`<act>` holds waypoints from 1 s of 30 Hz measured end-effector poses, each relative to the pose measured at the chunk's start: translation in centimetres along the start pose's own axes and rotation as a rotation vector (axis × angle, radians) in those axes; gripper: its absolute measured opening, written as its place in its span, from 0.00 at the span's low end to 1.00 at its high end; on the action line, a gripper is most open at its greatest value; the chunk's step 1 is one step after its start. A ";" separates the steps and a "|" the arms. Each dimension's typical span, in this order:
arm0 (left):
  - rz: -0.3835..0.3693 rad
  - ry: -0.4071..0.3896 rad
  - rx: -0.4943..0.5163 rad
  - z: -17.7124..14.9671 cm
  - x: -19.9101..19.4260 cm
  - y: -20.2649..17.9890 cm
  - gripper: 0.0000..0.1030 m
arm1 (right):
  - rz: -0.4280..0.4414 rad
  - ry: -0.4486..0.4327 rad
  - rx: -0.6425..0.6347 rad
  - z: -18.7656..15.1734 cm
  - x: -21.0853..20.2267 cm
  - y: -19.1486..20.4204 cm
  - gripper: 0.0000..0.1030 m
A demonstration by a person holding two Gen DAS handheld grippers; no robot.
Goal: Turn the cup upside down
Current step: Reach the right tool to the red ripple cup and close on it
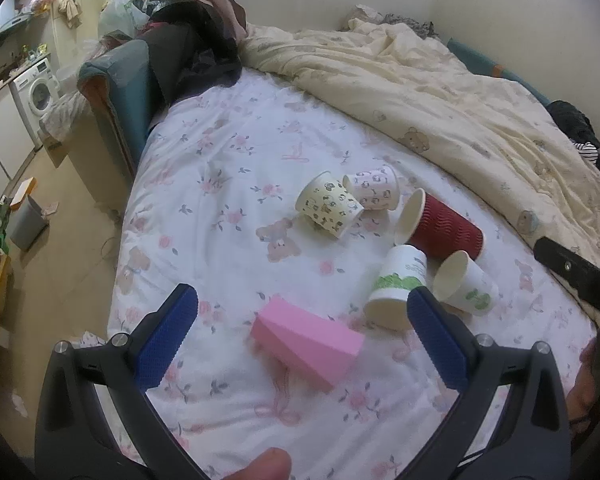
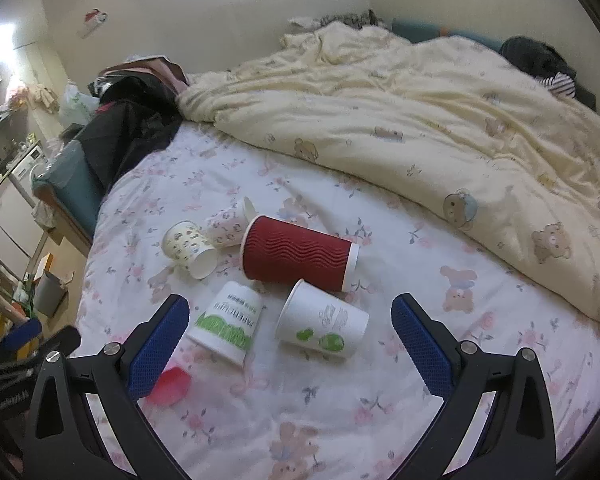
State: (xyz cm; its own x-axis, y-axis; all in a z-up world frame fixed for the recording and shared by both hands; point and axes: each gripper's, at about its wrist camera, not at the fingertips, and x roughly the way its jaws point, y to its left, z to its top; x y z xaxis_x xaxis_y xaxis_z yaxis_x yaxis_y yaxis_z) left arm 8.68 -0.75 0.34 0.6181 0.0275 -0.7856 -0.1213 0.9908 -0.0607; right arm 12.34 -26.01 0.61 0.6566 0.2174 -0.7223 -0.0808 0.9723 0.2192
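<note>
My left gripper (image 1: 302, 336) hangs wide open over the bed, its blue pads (image 1: 166, 338) gripping nothing; a pink cup (image 1: 306, 344) lies on its side between them, touching neither. My right gripper (image 2: 290, 344) is equally wide open and empty above the floral sheet (image 2: 340, 420).

Taking the red ribbed cup (image 2: 298, 258) as landmark: it lies on its side mid-bed. Just in front of it lie two white cups, one printed with green grass and the word "PAPER CUP" (image 2: 230, 322), the other with green blobs and a sketch (image 2: 322, 326). Left of the red cup lie a cream patterned cup (image 2: 188, 248) and a pale pink patterned cup (image 2: 228, 226), touching each other.

Behind the red cup a cream bear-print duvet (image 2: 420, 120) is bunched. Far left of it stands a washing machine (image 1: 38, 88).
</note>
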 end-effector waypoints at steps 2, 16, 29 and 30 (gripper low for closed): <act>-0.001 0.010 -0.004 0.4 0.8 0.1 1.00 | 0.004 0.021 0.010 0.7 1.3 -0.2 1.00; -0.001 0.096 0.003 2.4 5.8 0.8 1.00 | 0.062 0.427 -0.573 5.2 14.1 3.2 1.00; 0.018 0.169 -0.005 1.7 8.1 1.3 1.00 | 0.046 0.646 -0.913 4.2 22.2 5.5 1.00; 0.018 0.172 -0.001 1.6 8.2 1.2 1.00 | 0.034 0.659 -0.944 3.7 22.8 5.8 0.99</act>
State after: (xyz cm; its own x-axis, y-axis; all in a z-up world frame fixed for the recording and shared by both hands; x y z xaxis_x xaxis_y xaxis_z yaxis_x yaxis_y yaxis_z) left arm 14.86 0.93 -5.16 0.4739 0.0224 -0.8803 -0.1322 0.9902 -0.0460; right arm 29.61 -15.74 -12.20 0.1468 -0.0231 -0.9889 -0.8026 0.5815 -0.1327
